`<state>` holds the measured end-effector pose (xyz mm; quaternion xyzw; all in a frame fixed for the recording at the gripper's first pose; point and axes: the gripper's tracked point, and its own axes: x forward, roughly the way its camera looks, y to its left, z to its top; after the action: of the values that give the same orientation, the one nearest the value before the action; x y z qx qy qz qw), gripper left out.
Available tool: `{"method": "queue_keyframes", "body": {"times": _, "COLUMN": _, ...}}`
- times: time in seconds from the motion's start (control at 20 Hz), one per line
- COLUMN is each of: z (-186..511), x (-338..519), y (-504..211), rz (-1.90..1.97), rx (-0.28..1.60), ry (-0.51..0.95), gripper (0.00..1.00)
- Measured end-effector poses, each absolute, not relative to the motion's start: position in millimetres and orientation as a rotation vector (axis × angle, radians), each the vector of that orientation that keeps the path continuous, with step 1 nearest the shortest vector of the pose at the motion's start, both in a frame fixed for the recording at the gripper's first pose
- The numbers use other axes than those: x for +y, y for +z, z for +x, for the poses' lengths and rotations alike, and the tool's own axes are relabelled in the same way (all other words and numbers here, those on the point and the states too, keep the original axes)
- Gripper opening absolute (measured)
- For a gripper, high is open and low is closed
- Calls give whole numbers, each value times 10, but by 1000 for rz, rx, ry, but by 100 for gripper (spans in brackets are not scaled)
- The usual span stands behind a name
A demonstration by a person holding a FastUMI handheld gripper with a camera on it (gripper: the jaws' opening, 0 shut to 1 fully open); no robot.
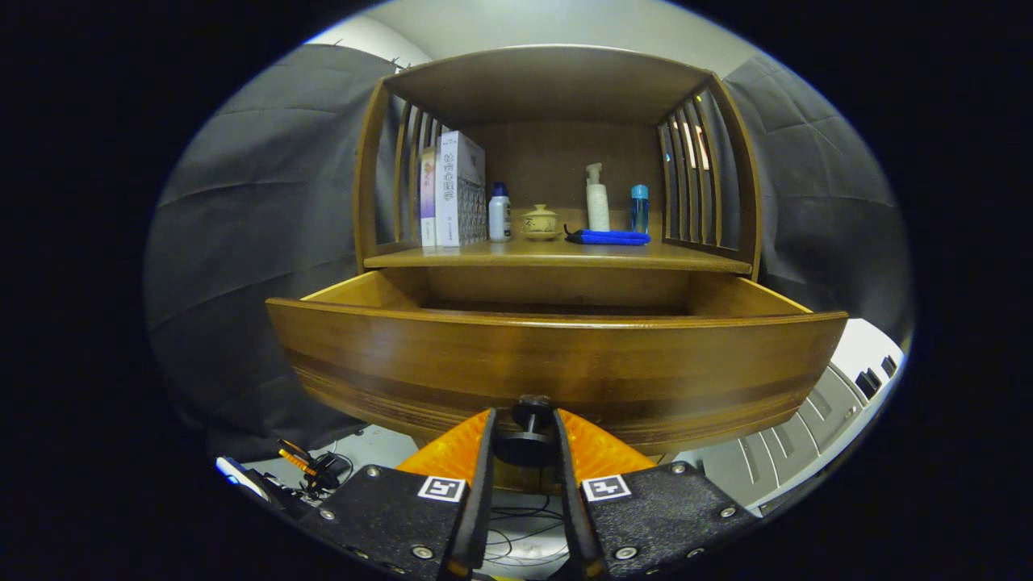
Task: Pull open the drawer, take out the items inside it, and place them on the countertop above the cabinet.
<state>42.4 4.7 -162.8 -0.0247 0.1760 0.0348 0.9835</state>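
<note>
tool (523, 442): fingers clamped on the drawer knob (530, 413)
drawer (557, 367): pulled out just ahead, insides hidden behind its front
risk: knob might slip out, or a hard yank could rattle the bottles (597, 198) on the worktop (557, 254) beyond

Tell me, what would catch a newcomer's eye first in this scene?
The wide wooden drawer stands pulled out, its front close ahead of the gripper, whose two fingers sit either side of the dark round knob. Above it, the countertop carries books, a small white bottle, a lidded cup, a pump bottle, a blue bottle and a folded blue cloth.
</note>
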Motion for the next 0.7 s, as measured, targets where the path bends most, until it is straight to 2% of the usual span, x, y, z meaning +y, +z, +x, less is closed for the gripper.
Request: {"method": "queue_keyframes", "body": {"times": 0.7, "z": 305, "x": 85, "y": -1537, "rz": -42, "rx": 324, "ry": 80, "gripper": 39}}
